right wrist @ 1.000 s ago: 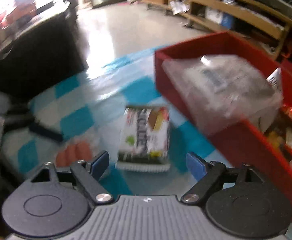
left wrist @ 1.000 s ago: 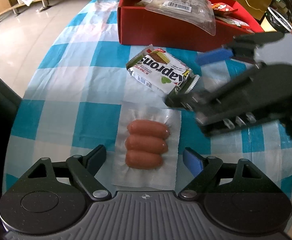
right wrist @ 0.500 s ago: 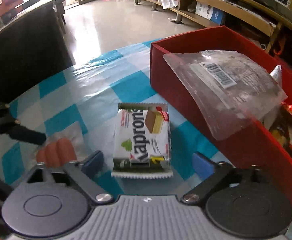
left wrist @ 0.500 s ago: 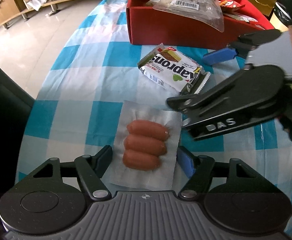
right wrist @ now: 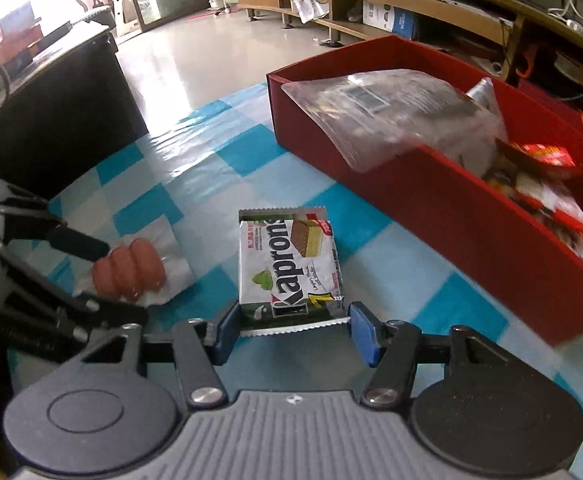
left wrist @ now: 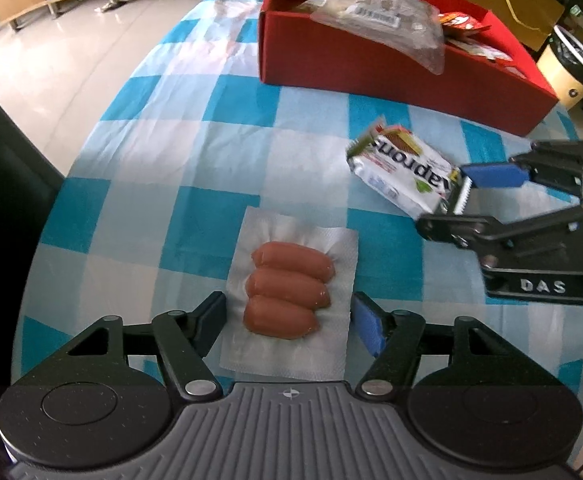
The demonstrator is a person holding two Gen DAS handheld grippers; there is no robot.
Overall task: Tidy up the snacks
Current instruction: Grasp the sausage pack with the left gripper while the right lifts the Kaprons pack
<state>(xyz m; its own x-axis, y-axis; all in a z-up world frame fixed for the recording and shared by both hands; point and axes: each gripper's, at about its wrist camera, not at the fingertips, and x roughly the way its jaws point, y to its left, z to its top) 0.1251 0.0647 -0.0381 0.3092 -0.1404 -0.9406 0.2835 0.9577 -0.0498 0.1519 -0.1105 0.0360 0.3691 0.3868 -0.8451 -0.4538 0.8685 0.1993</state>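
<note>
The left gripper (left wrist: 289, 320) stood partly open and was closing, its fingers straddling the vacuum-sealed sausage pack (left wrist: 289, 292), which lay flat on the blue-and-white checked tablecloth (left wrist: 151, 160); the dark finger sat at the pack's left edge and the blue pad (left wrist: 365, 328) at its right, but whether either was pressing the film could not be told. To its right, the right gripper (right wrist: 293, 330) was closing as well, and its blue pads (right wrist: 361, 338) sat against the near, serrated end of the Kaprons wafer packet (right wrist: 289, 268), apparently just meeting it, with the packet flat on the cloth. Beyond both snacks stood the red box (left wrist: 371, 60), already holding a clear bag and red-wrapped snacks. Done well, this step would probably mean letting each pair of fingers close squarely across its pack before any lift: the sausage pack's thin, flat film margin would likely slip or crumple, so the pads should bite the bulge of the sausages; the wafer packet, pinched only at its end, might sag or swing, so a slightly deeper hold seemed wiser.
</note>
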